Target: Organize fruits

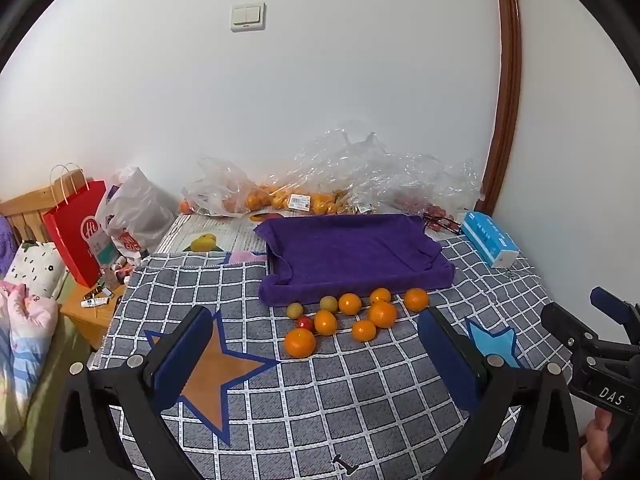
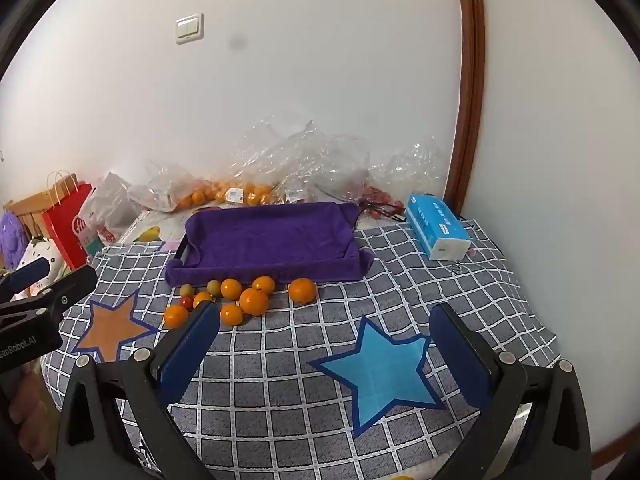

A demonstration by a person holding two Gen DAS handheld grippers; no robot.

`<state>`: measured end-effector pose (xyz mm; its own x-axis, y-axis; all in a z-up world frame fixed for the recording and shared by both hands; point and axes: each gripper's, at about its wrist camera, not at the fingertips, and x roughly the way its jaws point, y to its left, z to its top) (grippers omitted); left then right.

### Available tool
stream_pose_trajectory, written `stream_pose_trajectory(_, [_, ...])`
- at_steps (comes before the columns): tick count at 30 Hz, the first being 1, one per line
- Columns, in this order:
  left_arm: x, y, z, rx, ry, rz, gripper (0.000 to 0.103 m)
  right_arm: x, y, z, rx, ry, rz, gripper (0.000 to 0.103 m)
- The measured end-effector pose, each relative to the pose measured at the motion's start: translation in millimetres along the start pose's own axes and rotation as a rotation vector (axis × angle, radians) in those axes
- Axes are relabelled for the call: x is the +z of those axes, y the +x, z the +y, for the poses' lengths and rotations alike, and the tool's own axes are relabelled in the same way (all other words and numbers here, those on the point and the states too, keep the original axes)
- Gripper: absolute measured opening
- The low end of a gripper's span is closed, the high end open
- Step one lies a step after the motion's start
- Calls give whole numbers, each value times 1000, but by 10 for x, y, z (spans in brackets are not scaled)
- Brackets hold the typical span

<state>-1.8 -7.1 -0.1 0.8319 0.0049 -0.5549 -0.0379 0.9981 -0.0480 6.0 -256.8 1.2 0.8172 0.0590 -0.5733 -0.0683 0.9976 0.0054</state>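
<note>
Several oranges (image 1: 382, 314) (image 2: 254, 301) lie loose on the checked cloth with two small yellow-green fruits (image 1: 329, 303) (image 2: 214, 287) and a small red one (image 1: 305, 323) (image 2: 186, 302). Just behind them stands a tray lined with a purple towel (image 1: 352, 256) (image 2: 268, 240), with nothing in it. My left gripper (image 1: 315, 314) is open above the cloth, short of the fruit pile. My right gripper (image 2: 325, 307) is open too, over a blue star patch (image 2: 380, 368) to the right of the pile. Nothing is between either pair of fingers.
Clear plastic bags with more oranges (image 1: 256, 200) (image 2: 248, 194) lie along the back wall. A blue tissue box (image 1: 490, 242) (image 2: 438, 232) and glasses (image 1: 442, 222) sit at the back right. A red paper bag (image 1: 76, 232) and bedding are on the left, past the table's edge.
</note>
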Motion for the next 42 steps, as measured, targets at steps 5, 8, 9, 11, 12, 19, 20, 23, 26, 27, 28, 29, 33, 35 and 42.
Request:
stream_pose_trajectory(5, [18, 0, -9, -6, -3, 1, 103, 11, -12, -10, 0, 3, -4, 103])
stream_pose_trajectory(8, [17, 1, -22, -11, -6, 2, 103, 11, -25, -10, 1, 7, -6, 103])
stream_pose_trajectory(9, [22, 4, -24, -14, -6, 2, 103, 12, -26, -11, 0, 7, -6, 103])
stream_pose_trajectory(11, [9, 0, -40, -13, -4, 1, 103, 14, -23, -11, -2, 8, -5, 103])
stream_pose_trajectory(12, [11, 2, -42, -14, -4, 1, 103, 16, -22, -10, -3, 9, -5, 103])
stream_pose_trajectory(19, [-21, -16, -56, -19, -6, -3, 103, 8, -32, -15, -3, 14, -6, 103])
stream_pose_trajectory(20, [-27, -13, -57, -18, -7, -2, 103, 6, -31, -14, -3, 14, -6, 103])
stream_pose_trajectory(23, [-34, -9, -56, -23, -8, 1, 103, -2, -29, -7, -4, 12, -5, 103])
stream_pose_trajectory(26, [-29, -11, -56, -23, -6, -1, 103, -2, -32, -8, -5, 17, -5, 103])
stream_pose_trajectory(27, [-31, -14, -53, -25, -8, -3, 103, -1, -34, -12, -4, 19, -5, 103])
stream_pose_trajectory(28, [-28, -14, -52, -26, -10, -2, 103, 1, -33, -13, -4, 20, -5, 103])
stream_pose_trajectory(29, [-31, -20, -42, -29, -13, -2, 103, -2, -36, -14, -5, 20, -5, 103])
stream_pose_trajectory(33, [-19, -28, -44, -33, -14, -4, 103, 1, -39, -20, -6, 21, -6, 103])
stream_pose_trajectory(35, [-23, -33, -46, -31, -13, -6, 103, 5, -40, -28, -6, 23, -7, 103])
stream_pose_trajectory(42, [-18, -43, -45, -36, -16, -5, 103, 7, -51, -30, -6, 27, -7, 103])
